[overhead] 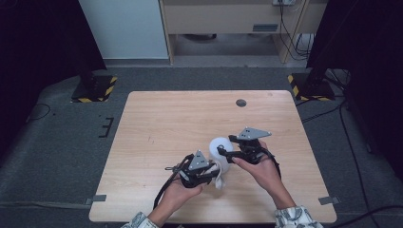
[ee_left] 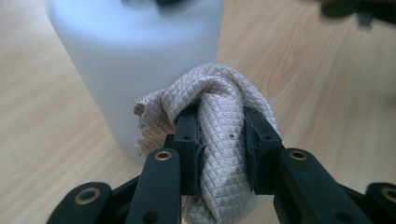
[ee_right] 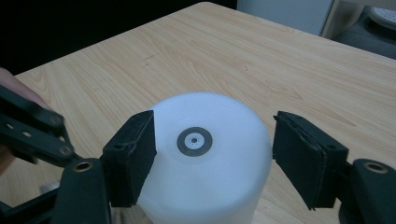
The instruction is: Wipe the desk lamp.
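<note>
High view: white container [overhead: 220, 148] stands lower centre of the worktop [overhead: 166, 118]. My left claw [overhead: 209, 168] sits at its lower left, holding the cloth [overhead: 220, 178] just beside it; my right claw [overhead: 223, 151] reaches in from the right.

Left gripper view: my left claw [ee_left: 223, 140], mid frame, is clamped on the beige quilted cloth [ee_left: 219, 107], which bunches against the container [ee_left: 135, 56] at upper left.

Right gripper view: my right claw [ee_right: 212, 154] straddles the container [ee_right: 205, 158] top, lower centre; left pad touching its wall, right pad just clear, so not gripping
</note>
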Motion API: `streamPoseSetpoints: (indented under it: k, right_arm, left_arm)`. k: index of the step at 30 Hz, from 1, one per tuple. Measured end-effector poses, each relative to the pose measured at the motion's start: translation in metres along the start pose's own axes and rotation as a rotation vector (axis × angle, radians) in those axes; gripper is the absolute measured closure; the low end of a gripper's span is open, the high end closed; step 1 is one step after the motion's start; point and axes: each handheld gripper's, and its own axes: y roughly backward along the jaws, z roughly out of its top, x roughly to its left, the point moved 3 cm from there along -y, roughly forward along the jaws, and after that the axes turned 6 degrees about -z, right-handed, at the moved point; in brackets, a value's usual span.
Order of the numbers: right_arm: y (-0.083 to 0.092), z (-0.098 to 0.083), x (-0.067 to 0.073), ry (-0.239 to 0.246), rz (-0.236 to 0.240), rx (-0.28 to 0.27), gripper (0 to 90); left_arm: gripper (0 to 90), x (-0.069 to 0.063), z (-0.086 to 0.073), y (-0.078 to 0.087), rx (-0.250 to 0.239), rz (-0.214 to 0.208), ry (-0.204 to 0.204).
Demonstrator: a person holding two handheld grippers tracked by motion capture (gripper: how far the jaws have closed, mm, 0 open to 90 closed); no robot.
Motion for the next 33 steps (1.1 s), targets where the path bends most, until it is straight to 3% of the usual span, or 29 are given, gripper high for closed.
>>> streamPoseSetpoints:
  k: [3, 10, 13, 17, 18, 22, 25, 27, 33]
  right_arm:
    - [0.000, 0.000, 0.000, 0.000, -0.001, 0.000, 30.7]
    - [-0.001, 0.000, -0.001, 0.000, -0.008, -0.005, 30.8]
    - [-0.001, 0.000, -0.001, -0.005, -0.007, -0.004, 30.8]
    - [-0.001, 0.001, -0.001, -0.002, -0.004, 0.000, 30.9]
    - [-0.001, 0.001, -0.001, -0.001, -0.004, 0.001, 30.9]
    - [-0.001, 0.001, -0.001, 0.002, -0.005, 0.000, 31.0]
    - [-0.001, 0.001, -0.001, 0.001, -0.005, -0.001, 31.0]
    - [-0.002, 0.001, -0.002, -0.001, -0.004, -0.001, 31.1]
    - [-0.002, 0.001, -0.002, 0.000, 0.001, 0.001, 31.2]
  left_arm:
    - [69.4, 0.000, 0.000, 0.000, -0.007, 0.001, 0.000]
    - [69.5, 0.010, -0.020, -0.019, 0.091, 0.000, 0.022]
    - [69.5, 0.007, -0.016, -0.016, 0.068, 0.001, 0.004]
    - [69.6, 0.000, 0.003, -0.004, -0.040, -0.050, -0.008]
    - [69.5, -0.001, 0.005, -0.003, -0.046, -0.058, -0.017]
    - [69.6, 0.003, 0.000, -0.013, -0.024, -0.096, -0.008]
    - [69.7, 0.005, -0.010, -0.024, 0.029, -0.097, -0.011]
    - [69.7, 0.004, -0.011, -0.026, 0.036, -0.099, -0.018]
    - [69.7, 0.004, 0.006, -0.012, -0.049, -0.136, -0.021]
